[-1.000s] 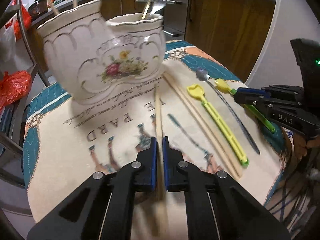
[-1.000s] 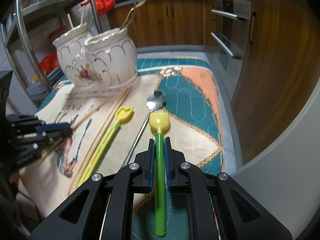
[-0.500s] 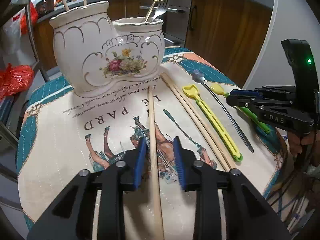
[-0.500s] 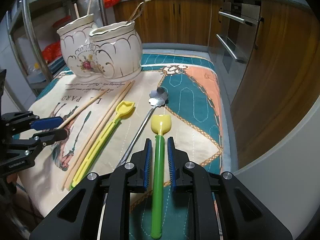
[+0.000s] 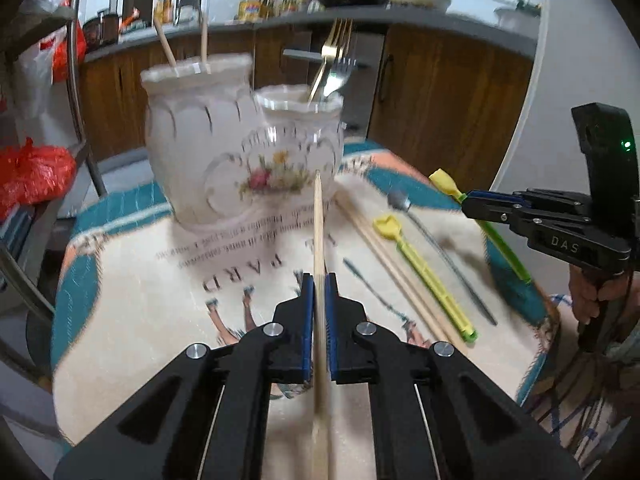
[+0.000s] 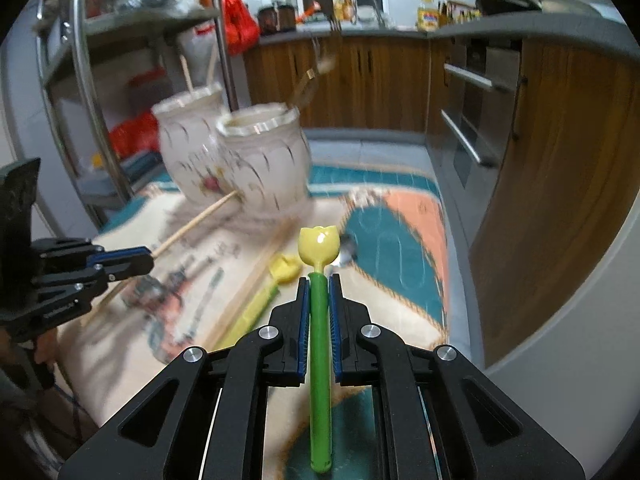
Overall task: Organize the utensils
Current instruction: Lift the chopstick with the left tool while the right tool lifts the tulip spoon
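My left gripper point(image 5: 319, 284) is shut on a wooden chopstick point(image 5: 318, 232) and holds it off the table, its tip pointing at the white ceramic double holder point(image 5: 240, 152). The holder's left cup has two sticks in it, the right cup has forks point(image 5: 334, 64). My right gripper point(image 6: 319, 282) is shut on a green-handled spoon with a yellow tulip head point(image 6: 318, 246), lifted above the cloth. On the cloth lie a pair of chopsticks point(image 5: 394, 268), a yellow-green spoon point(image 5: 424, 272) and a metal spoon point(image 5: 440, 256).
The table carries a printed cloth point(image 5: 160, 288) with teal edges. A metal rack point(image 6: 80, 80) with red bags stands left of the holder. Wooden cabinets and an oven point(image 6: 472, 132) lie behind and right. The other gripper point(image 5: 560, 228) shows at the right in the left wrist view.
Half a second ago both grippers were open around their utensils lying on the cloth. Now both have shut and lifted them, and the views have risen.
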Demonstrator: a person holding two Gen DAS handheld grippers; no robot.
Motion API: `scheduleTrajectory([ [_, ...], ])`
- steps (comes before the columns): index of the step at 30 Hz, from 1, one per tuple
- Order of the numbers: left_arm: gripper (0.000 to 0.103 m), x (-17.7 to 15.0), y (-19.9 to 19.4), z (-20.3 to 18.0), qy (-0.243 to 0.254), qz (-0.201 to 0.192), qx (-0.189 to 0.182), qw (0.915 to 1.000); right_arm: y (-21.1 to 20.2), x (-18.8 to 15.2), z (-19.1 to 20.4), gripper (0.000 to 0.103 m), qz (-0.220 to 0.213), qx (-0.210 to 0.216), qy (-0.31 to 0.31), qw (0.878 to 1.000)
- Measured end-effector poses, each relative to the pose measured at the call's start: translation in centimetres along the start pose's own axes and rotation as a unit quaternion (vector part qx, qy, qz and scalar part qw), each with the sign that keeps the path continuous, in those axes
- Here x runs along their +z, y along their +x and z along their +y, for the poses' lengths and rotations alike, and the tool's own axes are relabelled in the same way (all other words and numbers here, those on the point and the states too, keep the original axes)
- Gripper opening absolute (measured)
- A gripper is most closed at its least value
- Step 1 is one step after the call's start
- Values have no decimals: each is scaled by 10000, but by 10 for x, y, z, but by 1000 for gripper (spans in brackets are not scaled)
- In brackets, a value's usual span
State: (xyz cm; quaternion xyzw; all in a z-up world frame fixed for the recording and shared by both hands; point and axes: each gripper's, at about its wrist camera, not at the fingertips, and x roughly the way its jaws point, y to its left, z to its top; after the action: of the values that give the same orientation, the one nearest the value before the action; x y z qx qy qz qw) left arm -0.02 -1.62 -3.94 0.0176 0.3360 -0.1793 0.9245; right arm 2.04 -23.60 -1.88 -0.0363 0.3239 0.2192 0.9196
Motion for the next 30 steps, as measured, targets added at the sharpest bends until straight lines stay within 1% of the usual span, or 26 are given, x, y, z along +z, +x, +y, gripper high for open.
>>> scheduleTrajectory([
  [8,6,12,-29,5,87,-658,-67,9978,-12,16,17,10,-549,243,-96,9981],
  [10,6,17,-36,7,83,-897,-90,9959,-12,24,21,10,-653,303,-112,9973],
  [14,6,34,-47,15,57,-1328,-1,9911,-10,43,28,10,-868,391,-108,9954],
  [16,6,49,-52,24,-39,-1623,36,9867,-8,57,30,10,-1009,448,-63,9939],
  [19,6,72,-55,42,-333,-1977,-56,9797,-4,78,31,10,-1233,558,52,9908],
  [20,6,79,-56,49,-411,-2117,-159,9763,-3,84,31,10,-1286,610,83,9898],
  [21,6,87,-56,55,-466,-2337,-226,9709,-1,93,32,10,-1383,657,135,9881],
  [24,6,105,-53,68,-525,-2711,-265,9607,7,110,35,10,-1631,711,238,9837],
  [25,6,110,-51,69,-557,-2757,-272,9592,11,116,36,10,-1693,719,287,9825],
  [27,6,122,-41,79,-727,-2856,-399,9548,20,127,35,10,-1788,801,424,9797],
  [30,6,132,-26,90,-947,-2865,-524,9519,33,138,32,10,-1936,933,696,9741],
])
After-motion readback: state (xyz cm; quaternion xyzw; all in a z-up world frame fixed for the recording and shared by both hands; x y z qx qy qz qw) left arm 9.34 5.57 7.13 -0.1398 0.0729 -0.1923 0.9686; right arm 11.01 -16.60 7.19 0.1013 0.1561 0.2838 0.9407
